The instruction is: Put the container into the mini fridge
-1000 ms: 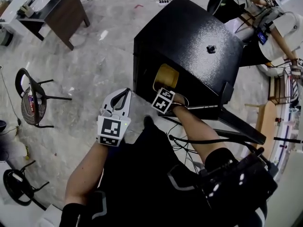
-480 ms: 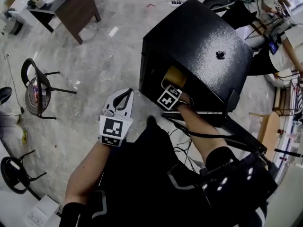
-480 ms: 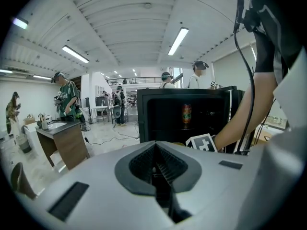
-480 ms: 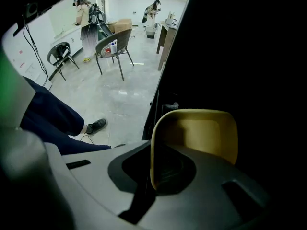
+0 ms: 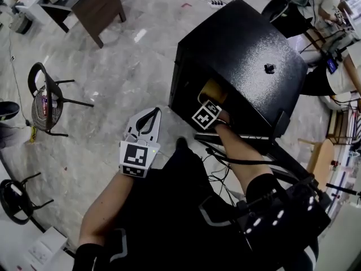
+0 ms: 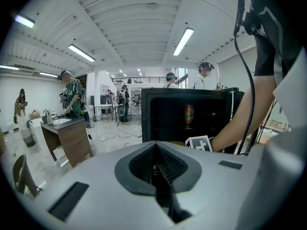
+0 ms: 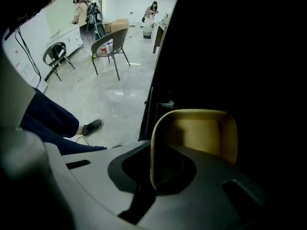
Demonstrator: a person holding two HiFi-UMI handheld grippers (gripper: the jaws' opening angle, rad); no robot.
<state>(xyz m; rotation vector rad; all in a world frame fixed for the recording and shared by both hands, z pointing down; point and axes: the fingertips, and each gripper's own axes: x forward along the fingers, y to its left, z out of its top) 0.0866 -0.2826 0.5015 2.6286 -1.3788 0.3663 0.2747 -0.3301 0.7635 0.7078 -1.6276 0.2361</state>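
The yellow container (image 5: 213, 90) sits in the open front of the black mini fridge (image 5: 248, 44). My right gripper (image 5: 210, 109) is shut on its near rim, with the marker cube just outside the opening. In the right gripper view the container (image 7: 201, 133) stands upright against the dark fridge interior (image 7: 249, 56), its left rim pinched between the jaws of the right gripper (image 7: 152, 178). My left gripper (image 5: 151, 113) hangs shut and holding nothing over the floor, left of the fridge. From the left gripper (image 6: 156, 169) I look at the fridge (image 6: 163, 114), where a can (image 6: 189, 114) stands inside.
The fridge door (image 5: 282, 151) stands open to the right. A small black object (image 5: 269, 68) lies on the fridge top. A chair (image 5: 48, 100) and a brown desk (image 5: 93, 1) stand on the marble floor to the left. Cables (image 5: 217, 168) trail by my legs. People stand at the upper right.
The head view has drifted, so the fridge sits further right in the picture. The right gripper with the container has edged slightly deeper into the opening. The left gripper barely moved.
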